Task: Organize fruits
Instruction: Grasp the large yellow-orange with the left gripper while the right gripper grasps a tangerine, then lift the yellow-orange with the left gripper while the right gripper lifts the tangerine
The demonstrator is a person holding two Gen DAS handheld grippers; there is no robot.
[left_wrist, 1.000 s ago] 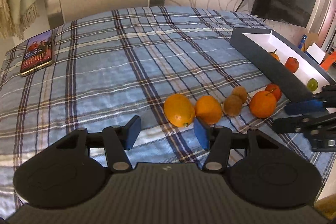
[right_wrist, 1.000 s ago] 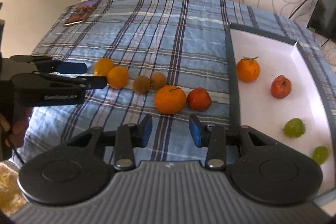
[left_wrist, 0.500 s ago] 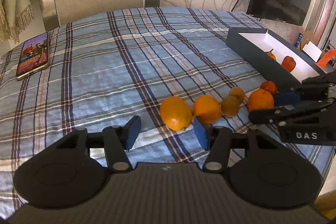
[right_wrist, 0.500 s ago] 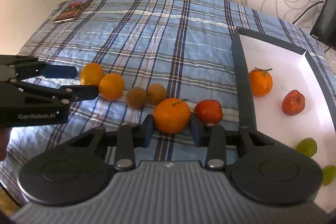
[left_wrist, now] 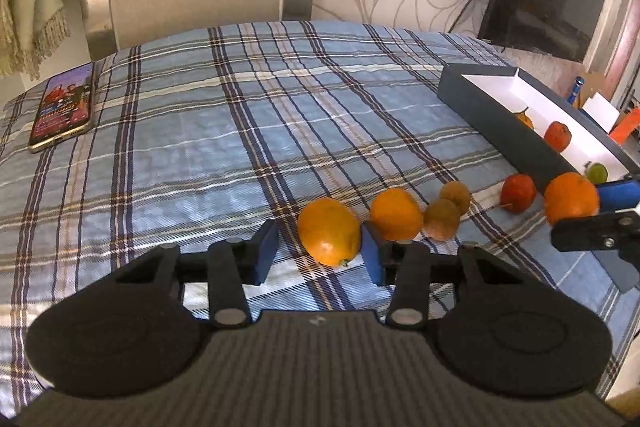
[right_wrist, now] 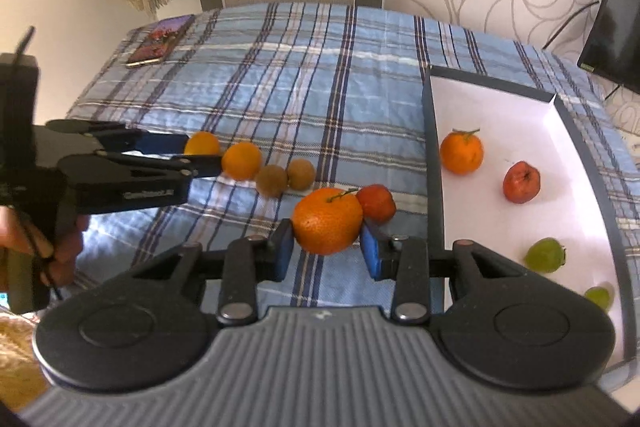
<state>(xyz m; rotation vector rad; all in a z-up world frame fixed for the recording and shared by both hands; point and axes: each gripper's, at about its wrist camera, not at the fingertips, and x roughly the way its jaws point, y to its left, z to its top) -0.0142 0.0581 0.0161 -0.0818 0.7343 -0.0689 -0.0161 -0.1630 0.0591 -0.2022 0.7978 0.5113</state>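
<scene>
Clamped in the right tongs (right_wrist: 326,250) above the plaid bed (right_wrist: 304,95), a stemmed orange (right_wrist: 327,221), box (right_wrist: 520,155) at two o'clock; left tongs (left_wrist: 316,253) closing around, not yet gripping, the end orange (left_wrist: 329,230).

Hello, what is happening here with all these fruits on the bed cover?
A person with two hand-held grippers sorts fruit into a box. The right gripper is shut on a stemmed orange. The left gripper is closing around a yellow-orange fruit, not yet pressing it. Four fruits lie on the plaid cloth.
</scene>
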